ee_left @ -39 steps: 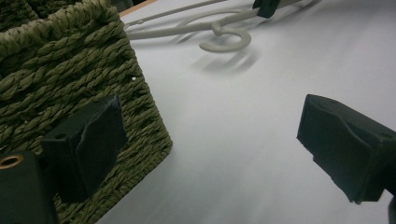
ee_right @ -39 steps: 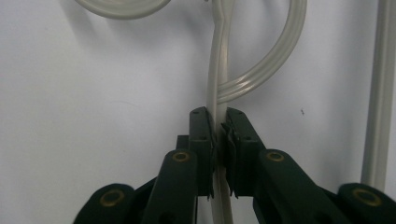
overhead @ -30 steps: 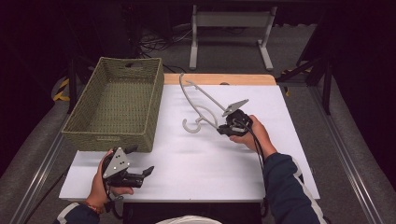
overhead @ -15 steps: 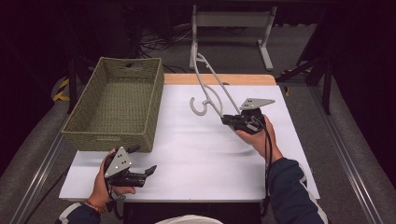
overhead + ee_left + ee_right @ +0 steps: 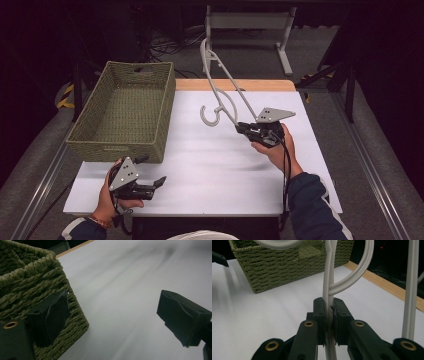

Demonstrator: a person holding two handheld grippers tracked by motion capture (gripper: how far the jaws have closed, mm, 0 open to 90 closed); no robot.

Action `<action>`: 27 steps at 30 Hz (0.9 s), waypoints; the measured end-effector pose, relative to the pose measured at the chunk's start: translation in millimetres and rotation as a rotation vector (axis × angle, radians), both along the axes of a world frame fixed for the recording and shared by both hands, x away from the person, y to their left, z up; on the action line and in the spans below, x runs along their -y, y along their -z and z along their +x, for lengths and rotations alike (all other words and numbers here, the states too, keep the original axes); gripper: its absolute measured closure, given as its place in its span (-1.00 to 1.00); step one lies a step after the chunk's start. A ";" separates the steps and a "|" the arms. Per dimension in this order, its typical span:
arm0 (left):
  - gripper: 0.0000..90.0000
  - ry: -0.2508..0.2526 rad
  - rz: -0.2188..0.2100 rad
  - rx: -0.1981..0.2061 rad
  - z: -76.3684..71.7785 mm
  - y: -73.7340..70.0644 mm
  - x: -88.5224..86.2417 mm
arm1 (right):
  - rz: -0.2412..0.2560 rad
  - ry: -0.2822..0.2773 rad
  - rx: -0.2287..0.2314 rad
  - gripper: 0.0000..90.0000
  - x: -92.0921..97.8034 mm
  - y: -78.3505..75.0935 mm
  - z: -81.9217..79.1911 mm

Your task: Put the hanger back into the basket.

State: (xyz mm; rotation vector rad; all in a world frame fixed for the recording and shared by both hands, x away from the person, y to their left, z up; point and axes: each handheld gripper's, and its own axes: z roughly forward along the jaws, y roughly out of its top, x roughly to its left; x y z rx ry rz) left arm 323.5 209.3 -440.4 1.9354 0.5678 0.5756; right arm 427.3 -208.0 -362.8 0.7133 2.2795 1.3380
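Two grippers: one in each of my hands, over the white table (image 5: 210, 165).
Right gripper (image 5: 246, 129): right of centre in the high view, clenched on the white hanger (image 5: 227, 85) — in the right gripper view the jaws pinch a thin white bar of it (image 5: 328, 290) between them.
Hanger: lifted off the table, tilted, rising from my right gripper toward the top centre of the high view; its hook (image 5: 210, 116) hangs in the middle of the frame, open curl facing up.
Hanger in the right gripper view: a curved arm sweeps up and to the right from the clamped bar, and another straight bar stands at the right edge of the frame.
Left gripper (image 5: 159, 183): lower left of the high view, low over the table's near edge, released — in the left gripper view its two black jaws stand wide apart with bare table between them.
Basket (image 5: 122, 145): green woven, at the left of the high view, standing on the table; its near corner (image 5: 37, 290) sits just beside my left gripper's left jaw.
Basket in the right gripper view: upper left of the frame, behind the hanger.
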 end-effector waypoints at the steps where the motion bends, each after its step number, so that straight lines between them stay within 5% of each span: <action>1: -0.75 0.001 -0.003 0.001 -0.3 -0.5 -0.5 | -0.001 -0.003 0.002 0.83 -1.1 -0.1 -0.4; 10: -0.72 -0.009 -0.030 0.021 -1.2 -9.0 -5.6 | 0.011 -0.040 0.027 0.83 -10.2 -0.4 -6.8; 20: -0.66 -0.006 -0.097 0.085 -3.0 -36.8 -10.1 | 0.008 -0.111 0.090 0.83 -8.3 9.2 -18.8; 27: -0.64 -0.042 -0.081 0.178 -1.6 -72.5 -14.3 | -0.158 -0.149 0.148 0.83 -17.0 16.3 -31.1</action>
